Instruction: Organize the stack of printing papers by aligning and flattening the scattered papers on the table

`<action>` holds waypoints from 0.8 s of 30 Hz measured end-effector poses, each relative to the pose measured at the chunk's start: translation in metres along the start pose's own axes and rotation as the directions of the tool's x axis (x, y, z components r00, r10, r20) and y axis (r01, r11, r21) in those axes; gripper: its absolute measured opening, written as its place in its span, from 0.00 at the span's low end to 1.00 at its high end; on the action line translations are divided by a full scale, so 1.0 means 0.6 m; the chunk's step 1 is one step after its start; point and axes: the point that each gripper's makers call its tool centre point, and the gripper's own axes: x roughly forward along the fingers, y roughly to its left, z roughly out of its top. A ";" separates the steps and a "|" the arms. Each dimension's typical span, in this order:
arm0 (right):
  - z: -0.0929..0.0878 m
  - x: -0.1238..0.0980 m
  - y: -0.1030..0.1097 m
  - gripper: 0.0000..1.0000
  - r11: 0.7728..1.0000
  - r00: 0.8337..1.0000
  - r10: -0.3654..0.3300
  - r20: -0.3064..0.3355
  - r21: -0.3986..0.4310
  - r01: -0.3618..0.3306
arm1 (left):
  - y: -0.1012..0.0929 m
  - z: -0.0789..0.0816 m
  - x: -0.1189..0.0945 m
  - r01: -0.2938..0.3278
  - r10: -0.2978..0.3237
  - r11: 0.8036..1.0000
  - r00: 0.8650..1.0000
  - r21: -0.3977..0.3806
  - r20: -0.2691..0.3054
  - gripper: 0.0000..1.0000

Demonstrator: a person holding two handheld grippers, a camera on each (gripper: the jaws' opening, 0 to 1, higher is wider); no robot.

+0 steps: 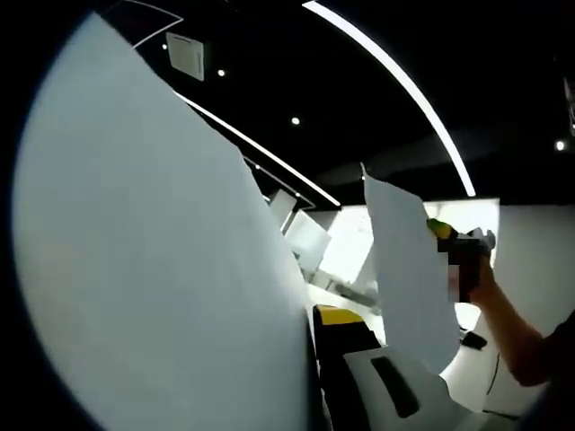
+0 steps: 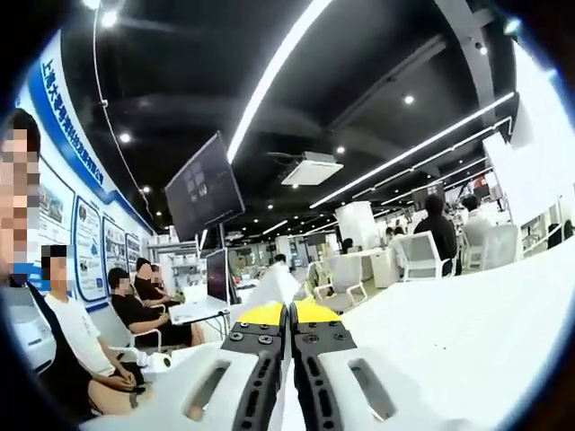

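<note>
Paper: one big white sheet [image 1: 153,269] covers most of left gripper view, held up close to cam, curved edge running down to left gripper [image 1: 359,359]. Left jaws at bottom, yellow tips, mostly behind the sheet; one white jaw w/ dark slot visible beside it. Can't tell how far open or whether they pinch the sheet.

Second sheet [image 1: 409,269] hangs upright past left gripper, off the table, top corner up, lower edge curling. Right gripper [image 1: 449,235] sits at that sheet's far edge, yellow-green tip touching it, w/ a hand [image 1: 481,269] behind it and forearm running down-right.

Right gripper view: right gripper [image 2: 289,314] jaws closed together, yellow tips meeting, thin white sheet edge [image 2: 274,287] rising from betw. them – clamped on paper. White table [image 2: 467,332] spreads beside the jaws. Seated people [image 2: 135,305] beyond gripper, wall screen [image 2: 205,189] above them, chairs [image 2: 418,256] and more people further back.
</note>
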 end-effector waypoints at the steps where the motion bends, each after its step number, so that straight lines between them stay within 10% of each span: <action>1: -0.006 0.002 -0.003 0.00 1.000 1.000 -0.002 -0.008 -0.002 0.002 | 0.000 0.000 0.000 0.002 -0.002 1.000 1.000 0.001 -0.001 0.08; 24: -0.069 0.038 -0.045 0.00 0.998 0.999 -0.005 -0.038 0.068 0.007 | -0.008 -0.003 0.000 0.019 -0.019 1.000 1.000 -0.003 -0.003 0.11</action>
